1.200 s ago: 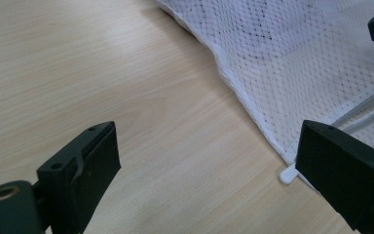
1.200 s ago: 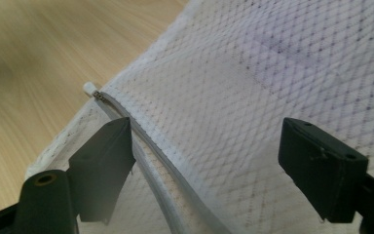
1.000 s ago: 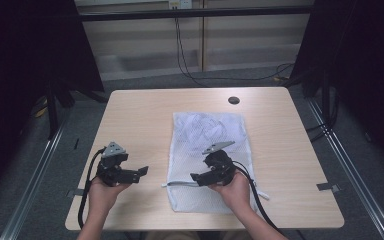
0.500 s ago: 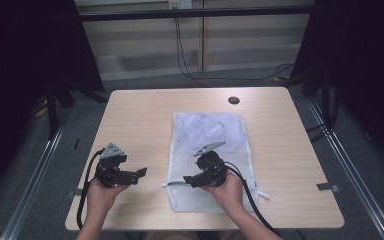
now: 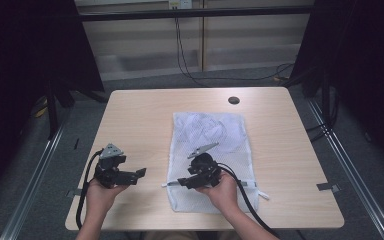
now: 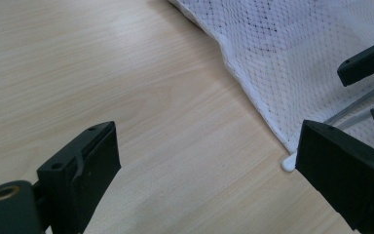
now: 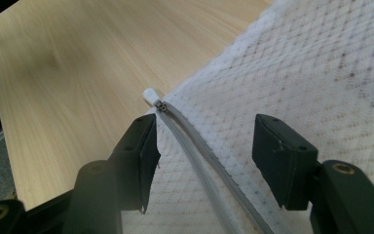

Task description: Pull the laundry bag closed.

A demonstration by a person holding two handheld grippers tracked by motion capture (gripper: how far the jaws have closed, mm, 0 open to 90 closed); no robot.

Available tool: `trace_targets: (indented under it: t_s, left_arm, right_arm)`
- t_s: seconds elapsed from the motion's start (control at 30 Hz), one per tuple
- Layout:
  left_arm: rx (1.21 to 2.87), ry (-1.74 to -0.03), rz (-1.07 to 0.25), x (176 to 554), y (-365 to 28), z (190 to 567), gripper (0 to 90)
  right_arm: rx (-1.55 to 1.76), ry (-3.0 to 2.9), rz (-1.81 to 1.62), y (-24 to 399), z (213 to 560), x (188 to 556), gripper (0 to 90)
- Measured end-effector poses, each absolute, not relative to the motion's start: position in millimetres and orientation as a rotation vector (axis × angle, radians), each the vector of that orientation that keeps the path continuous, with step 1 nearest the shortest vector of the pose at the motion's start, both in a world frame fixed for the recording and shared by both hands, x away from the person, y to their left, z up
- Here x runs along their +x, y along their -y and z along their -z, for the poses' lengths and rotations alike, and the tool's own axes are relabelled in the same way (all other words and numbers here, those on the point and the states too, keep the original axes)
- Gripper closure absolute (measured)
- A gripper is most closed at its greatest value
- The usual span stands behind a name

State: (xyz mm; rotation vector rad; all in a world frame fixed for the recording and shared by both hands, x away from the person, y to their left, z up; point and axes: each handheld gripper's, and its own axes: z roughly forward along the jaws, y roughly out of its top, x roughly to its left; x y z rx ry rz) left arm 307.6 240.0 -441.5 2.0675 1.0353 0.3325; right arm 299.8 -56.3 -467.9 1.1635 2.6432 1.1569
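A pale wooden table (image 5: 145, 115) carries a white mesh laundry bag (image 5: 215, 150) lying flat, pale clothes bunched at its far end. The left gripper (image 5: 139, 174) waits beside it, jaws wide and empty. From there, the bag's corner (image 6: 287, 141) lies near. The right gripper (image 7: 204, 146), jaws just closing but half open, straddles the zipper (image 7: 195, 141), likely to catch its pull (image 7: 152, 95)

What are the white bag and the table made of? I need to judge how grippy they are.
Mesh laundry bag: looks like white synthetic netting, matte, with fine open holes and a zipper along its edge. Table: pale wood-grain top, smooth with a slight sheen; laminate or veneer, hard to tell.
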Motion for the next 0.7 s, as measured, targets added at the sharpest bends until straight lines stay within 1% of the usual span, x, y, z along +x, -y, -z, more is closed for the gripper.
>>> trace_targets:
  t_s: [0.1, 0.3, 0.33, 0.7]
  left_arm:
    - [2.065, -1.038, -0.332, 307.3, -240.3, 441.3, 8.6]
    - [2.066, -1.041, -0.339, 306.7, -242.1, 441.2, 8.6]
    - [2.061, -1.047, -0.338, 306.6, -242.8, 441.3, 8.6]
    - [2.057, -1.057, -0.332, 305.8, -244.3, 442.8, 8.7]
  right_arm:
    - [1.146, -2.649, -1.164, 52.6, 467.4, 299.4, 45.4]
    - [1.129, -2.664, -1.186, 45.6, 468.2, 300.0, 46.2]
    - [1.132, -2.670, -1.190, 42.8, 469.0, 300.6, 48.5]
    - [1.090, -2.710, -1.180, 29.0, 475.8, 303.5, 51.4]
